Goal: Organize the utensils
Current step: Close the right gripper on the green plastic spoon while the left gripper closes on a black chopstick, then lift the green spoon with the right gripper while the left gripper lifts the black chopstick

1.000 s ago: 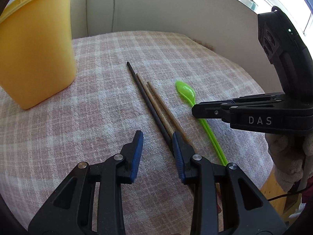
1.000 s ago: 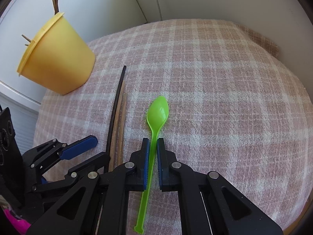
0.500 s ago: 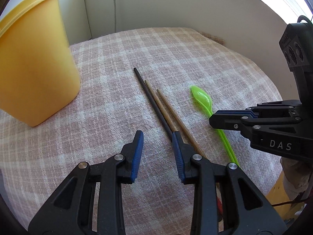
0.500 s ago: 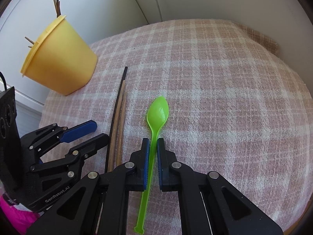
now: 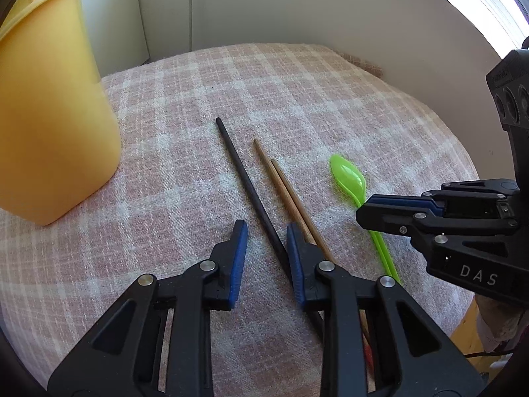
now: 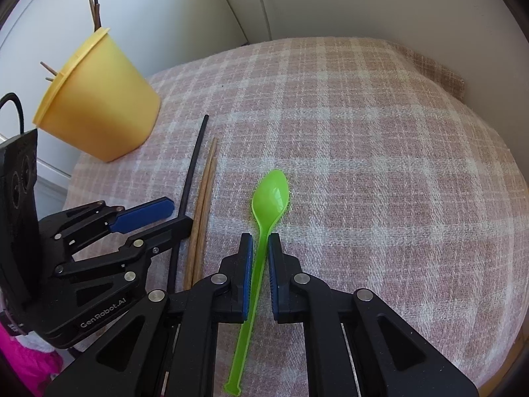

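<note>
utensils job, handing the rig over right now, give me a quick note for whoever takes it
Left gripper: open, low over the cloth, the black chopstick running between its fingers.
Right gripper: fingers narrowly straddling the green spoon handle; contact is not clear.
Two wooden chopsticks lie on the cloth between the black one and the spoon.
Yellow cup stands at far left and already holds some sticks.
Left: get the black chopstick, wooden pair and spoon into the cup.

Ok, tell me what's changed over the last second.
The left gripper narrowed its jaws around the black chopstick, which has swung apart from the two wooden chopsticks; not gripped yet. The right gripper stays closed on the green spoon handle; spoon and yellow cup unmoved.
</note>
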### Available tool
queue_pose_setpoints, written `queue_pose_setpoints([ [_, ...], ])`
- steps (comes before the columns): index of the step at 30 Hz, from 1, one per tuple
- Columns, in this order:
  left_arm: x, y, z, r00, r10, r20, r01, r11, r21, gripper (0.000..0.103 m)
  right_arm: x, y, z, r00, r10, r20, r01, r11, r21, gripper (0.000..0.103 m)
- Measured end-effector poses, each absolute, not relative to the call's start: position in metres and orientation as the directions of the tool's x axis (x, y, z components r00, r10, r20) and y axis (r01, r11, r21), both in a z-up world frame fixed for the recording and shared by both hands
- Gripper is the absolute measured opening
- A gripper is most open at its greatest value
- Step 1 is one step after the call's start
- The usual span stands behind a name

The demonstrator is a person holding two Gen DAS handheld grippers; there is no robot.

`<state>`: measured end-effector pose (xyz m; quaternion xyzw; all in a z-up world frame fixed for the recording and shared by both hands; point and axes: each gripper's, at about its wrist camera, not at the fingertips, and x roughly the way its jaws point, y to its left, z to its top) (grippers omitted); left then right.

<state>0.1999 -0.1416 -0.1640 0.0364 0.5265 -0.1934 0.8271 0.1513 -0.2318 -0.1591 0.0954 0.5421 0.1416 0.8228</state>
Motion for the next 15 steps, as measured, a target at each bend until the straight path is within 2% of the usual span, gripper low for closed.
queue_pose_setpoints([
  [3, 0.207, -0.142, -0.164, 0.362, -0.285, -0.888, 0.371, 0.918, -0.143, 0.012, 0.158, -0.227, -0.163, 0.362, 0.330, -0.872, -0.120, 0.944, 0.307, 0.008],
  [15, 0.204, -0.125, -0.163, 0.325, -0.306, -0.895, 0.380, 0.909, -0.172, 0.008, 0.162, -0.226, -0.164, 0.341, 0.324, -0.883, -0.120, 0.946, 0.301, 0.005],
])
